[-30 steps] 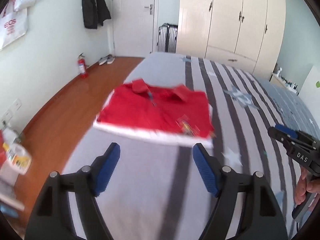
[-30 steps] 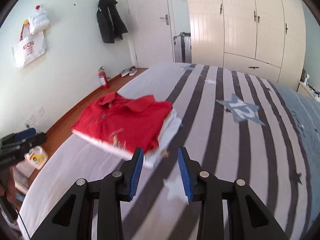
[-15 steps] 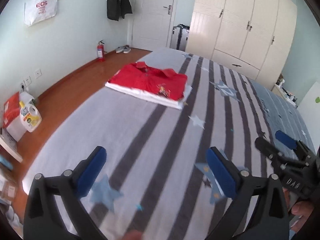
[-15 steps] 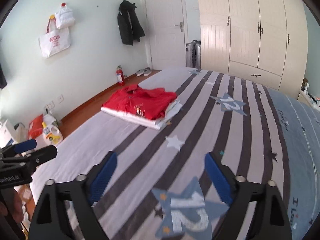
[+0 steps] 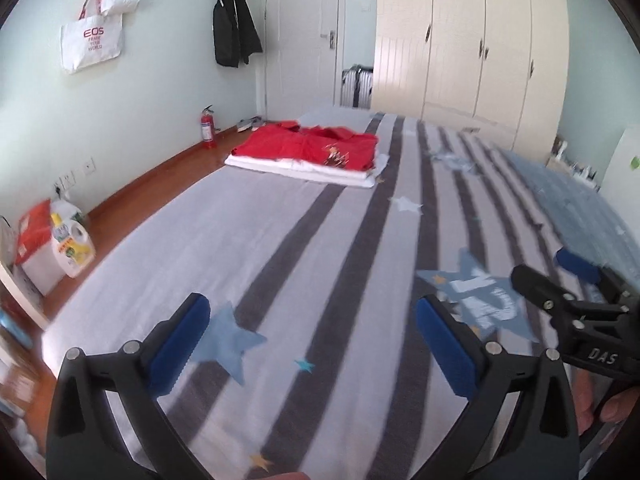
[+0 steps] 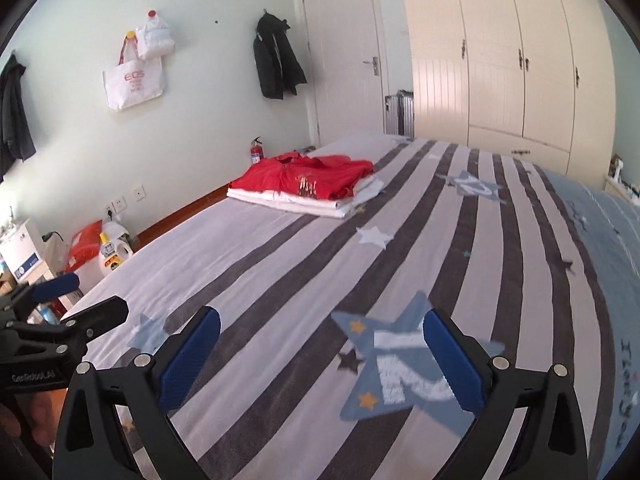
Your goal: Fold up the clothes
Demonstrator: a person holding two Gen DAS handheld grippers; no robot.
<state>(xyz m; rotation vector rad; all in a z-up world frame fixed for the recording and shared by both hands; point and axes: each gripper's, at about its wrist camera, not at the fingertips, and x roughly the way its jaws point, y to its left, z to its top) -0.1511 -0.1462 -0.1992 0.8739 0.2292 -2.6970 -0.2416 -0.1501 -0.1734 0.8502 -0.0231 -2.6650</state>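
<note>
The red shirt [image 5: 312, 148] is lying folded on a white garment [image 5: 304, 170] at the far left side of the bed [image 5: 240, 248], well apart from both grippers. The left gripper [image 5: 312, 344] and right gripper [image 6: 320, 354], jaws having just been opening, are gaping wide with nothing between them. The cloth is looking light, soft and floppy, so pinching a folded edge with both grippers is likely keeping it tidy

One bed [image 5: 248, 240], one stack of folded clothes [image 5: 308, 154], two grippers [image 5: 312, 344] [image 6: 320, 356], one extinguisher [image 5: 206, 127], one jacket [image 5: 234, 26], two hanging bags [image 5: 91, 42], one suitcase [image 5: 357, 87].
</note>
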